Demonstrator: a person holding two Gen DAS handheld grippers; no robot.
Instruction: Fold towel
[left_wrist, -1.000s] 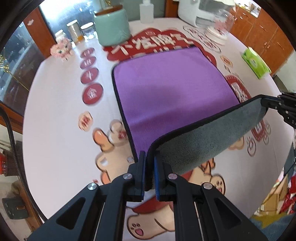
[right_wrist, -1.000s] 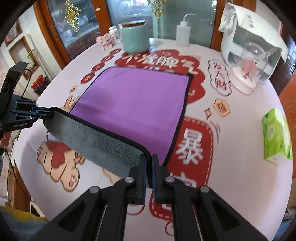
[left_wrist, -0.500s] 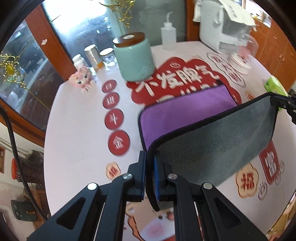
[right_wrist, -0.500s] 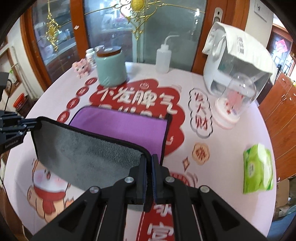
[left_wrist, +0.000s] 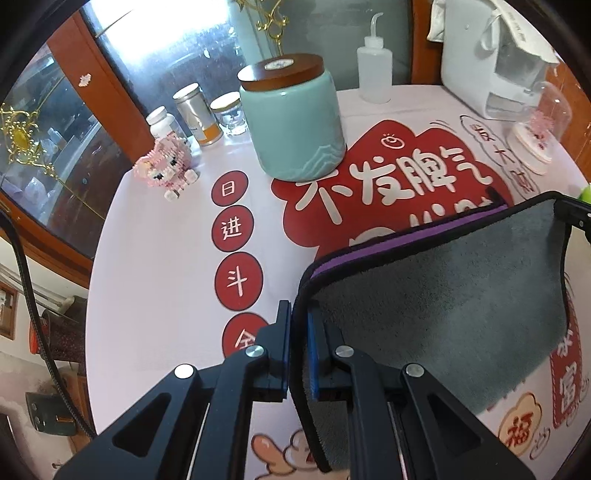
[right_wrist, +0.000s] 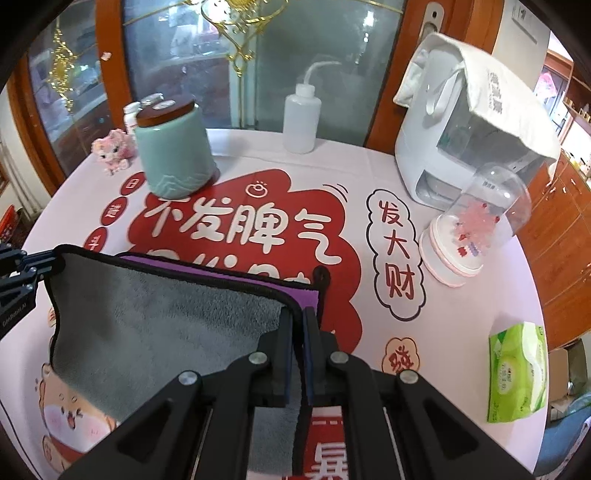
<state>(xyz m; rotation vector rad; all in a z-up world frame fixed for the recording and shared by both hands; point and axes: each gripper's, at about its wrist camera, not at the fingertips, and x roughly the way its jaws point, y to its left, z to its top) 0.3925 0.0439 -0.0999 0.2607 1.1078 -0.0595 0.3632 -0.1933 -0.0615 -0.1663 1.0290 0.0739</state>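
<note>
The towel (left_wrist: 443, 291) is purple on one face and grey on the other, with black trim. Its lifted half is folded over so the grey face shows, and only a thin purple strip (right_wrist: 221, 275) is visible along the far edge. My left gripper (left_wrist: 298, 325) is shut on the towel's near left corner. My right gripper (right_wrist: 298, 325) is shut on the near right corner. Each gripper shows at the edge of the other's view, the right gripper (left_wrist: 576, 218) and the left gripper (right_wrist: 22, 266). The held edge sits close to the far edge.
On the printed tablecloth (right_wrist: 480, 314) stand a teal jar with a wooden lid (right_wrist: 171, 147), a squeeze bottle (right_wrist: 301, 118), a white appliance (right_wrist: 461, 129), a clear dome (right_wrist: 476, 229), a pink block figure (left_wrist: 166, 170), small jars (left_wrist: 195, 114) and a green tissue pack (right_wrist: 517, 369).
Both grippers have carried the held towel edge forward toward the far edge. The visible purple area has shrunk from most of the towel to a thin strip.
</note>
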